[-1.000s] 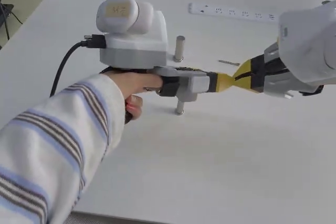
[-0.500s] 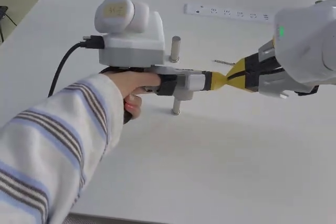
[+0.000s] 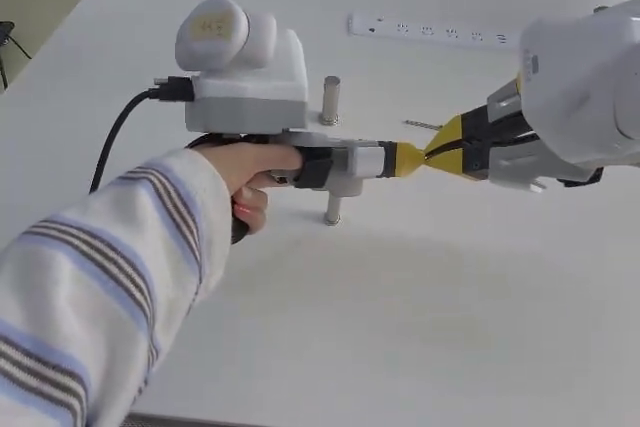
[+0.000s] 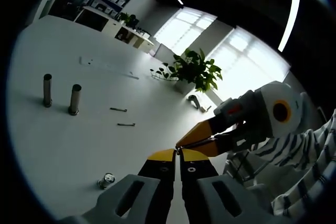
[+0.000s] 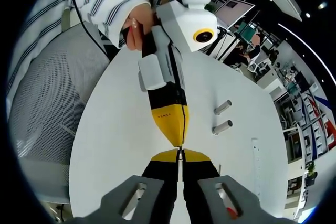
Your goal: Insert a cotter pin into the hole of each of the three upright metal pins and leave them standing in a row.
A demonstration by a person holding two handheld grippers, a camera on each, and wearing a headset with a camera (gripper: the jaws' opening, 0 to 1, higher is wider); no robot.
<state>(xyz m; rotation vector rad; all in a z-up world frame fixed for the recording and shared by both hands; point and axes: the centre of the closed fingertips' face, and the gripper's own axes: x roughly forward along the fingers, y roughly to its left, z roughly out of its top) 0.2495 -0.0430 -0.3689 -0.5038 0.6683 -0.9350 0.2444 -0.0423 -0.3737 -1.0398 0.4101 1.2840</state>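
Here we count three metal pins on the white table (image 3: 420, 307); in the left gripper view the farthest metal pin (image 4: 47, 90) and the middle metal pin (image 4: 75, 99) stand upright just beside each other, plain grey cylinders with a slightly wider foot, while the nearest metal pin (image 4: 106, 181) sits apart from them, close under the tool, and we see it almost end-on; whether any hole carries a cotter pin is too small for us to tell; two loose cotter pins, the first cotter pin (image 4: 118, 109) and the second cotter pin (image 4: 126, 125), lie flat on the table to the right of the upright pair and apart from it; a white power strip (image 3: 430, 32) lies further back, a potted plant (image 4: 197, 72) stands by the windows beyond the table, and a black cable (image 3: 115, 132) trails from the back of the left tool; in the head view that tool's body crosses in front of the nearest pin and hides its top; the left gripper (image 4: 180, 155), held by a hand (image 3: 250, 172) in a striped sleeve (image 3: 90, 287), has its yellow jaws drawn together to a bare slit; the right gripper (image 5: 179, 157) meets it tip to tip above the table, its jaws pinched on a thin grey pin (image 5: 179, 153) that runs up to the left tips; we cannot tell whether the left tips grip it too.
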